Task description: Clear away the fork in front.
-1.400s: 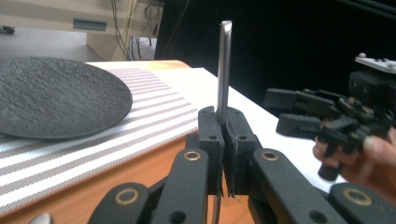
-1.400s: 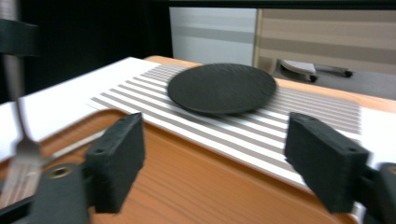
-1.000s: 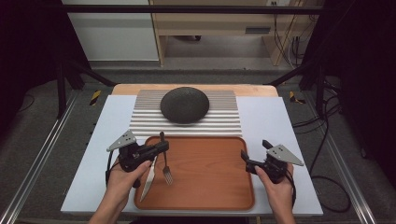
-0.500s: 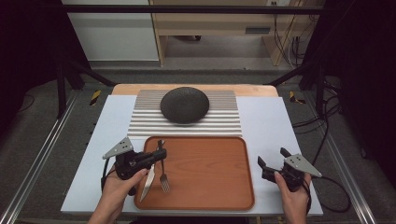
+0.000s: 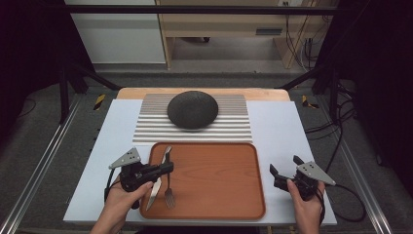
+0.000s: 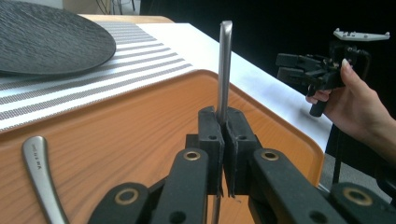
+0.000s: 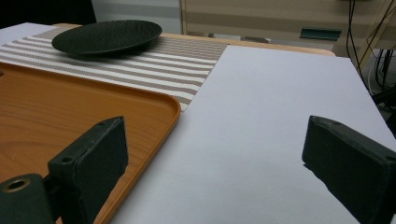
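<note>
My left gripper (image 5: pixel 170 167) (image 6: pixel 225 133) is shut on the handle of a metal fork (image 5: pixel 169 195), whose handle (image 6: pixel 225 60) rises edge-on from between the pads. The fork's tines point toward the person over the wooden tray (image 5: pixel 219 180). A knife (image 5: pixel 155 188) (image 6: pixel 41 170) lies on the tray just left of the fork, partly under the gripper. My right gripper (image 5: pixel 284 166) (image 7: pixel 219 170) is open with nothing between its jaws, low over the white mat to the right of the tray.
A dark round plate (image 5: pixel 192 109) (image 7: pixel 107 36) sits on a striped placemat (image 5: pixel 234 126) behind the tray. The white mat (image 5: pixel 282 126) covers the table. Cables (image 5: pixel 350 209) trail at the right edge.
The right hand has moved from the tray's right edge outward to the right and down toward the mat. The left gripper, with the fork, has shifted slightly toward the person.
</note>
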Tool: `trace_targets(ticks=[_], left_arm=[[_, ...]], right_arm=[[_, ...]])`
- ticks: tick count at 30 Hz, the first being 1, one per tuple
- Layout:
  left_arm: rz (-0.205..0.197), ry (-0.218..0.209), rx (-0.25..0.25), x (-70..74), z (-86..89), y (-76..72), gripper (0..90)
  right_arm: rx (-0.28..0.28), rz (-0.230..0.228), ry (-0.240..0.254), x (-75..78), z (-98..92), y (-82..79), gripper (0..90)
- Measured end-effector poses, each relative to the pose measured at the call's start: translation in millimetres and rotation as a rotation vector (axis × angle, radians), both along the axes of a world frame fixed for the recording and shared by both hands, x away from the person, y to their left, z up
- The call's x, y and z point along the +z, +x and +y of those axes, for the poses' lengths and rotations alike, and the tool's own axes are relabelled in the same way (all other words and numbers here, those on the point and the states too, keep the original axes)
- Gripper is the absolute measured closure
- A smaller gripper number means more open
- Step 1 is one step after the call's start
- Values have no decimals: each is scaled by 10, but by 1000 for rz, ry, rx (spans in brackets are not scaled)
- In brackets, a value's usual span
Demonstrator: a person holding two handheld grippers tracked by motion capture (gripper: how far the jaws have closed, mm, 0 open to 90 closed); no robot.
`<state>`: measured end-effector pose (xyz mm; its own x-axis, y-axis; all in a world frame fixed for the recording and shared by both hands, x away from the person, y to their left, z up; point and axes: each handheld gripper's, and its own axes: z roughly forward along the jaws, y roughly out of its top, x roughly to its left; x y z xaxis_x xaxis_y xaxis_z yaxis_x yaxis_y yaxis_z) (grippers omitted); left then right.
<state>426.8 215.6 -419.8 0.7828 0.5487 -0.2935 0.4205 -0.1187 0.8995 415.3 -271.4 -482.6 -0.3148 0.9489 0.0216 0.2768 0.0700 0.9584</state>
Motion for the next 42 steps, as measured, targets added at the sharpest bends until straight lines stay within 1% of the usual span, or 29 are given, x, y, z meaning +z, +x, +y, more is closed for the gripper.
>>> trace_targets(ticks=[5, 8, 17, 20, 23, 27, 30, 42], left_arm=[[11, 4, 4, -22, 1, 41, 867], [20, 10, 9, -40, 12, 91, 861], [41, 66, 51, -120, 39, 260, 827], [40, 79, 59, -145, 41, 290, 816], [48, 82, 72, -176, 42, 324, 808], [51, 103, 86, -211, 27, 374, 794], [61, 111, 81, -233, 21, 417, 791], [63, 146, 105, -273, -14, 488, 776]], right_arm=[[-1, -3, 3, -4, -13, 1, 72], [-1, -2, 7, -5, -15, 1, 72], [8, 3, 6, -14, -7, 7, 70], [5, 2, 19, -13, -11, 6, 70], [7, 7, 15, -19, -13, 7, 69], [11, 12, 12, -24, 1, 12, 69], [14, 12, 12, -26, 6, 12, 68], [19, 18, 12, -31, 9, 16, 67]])
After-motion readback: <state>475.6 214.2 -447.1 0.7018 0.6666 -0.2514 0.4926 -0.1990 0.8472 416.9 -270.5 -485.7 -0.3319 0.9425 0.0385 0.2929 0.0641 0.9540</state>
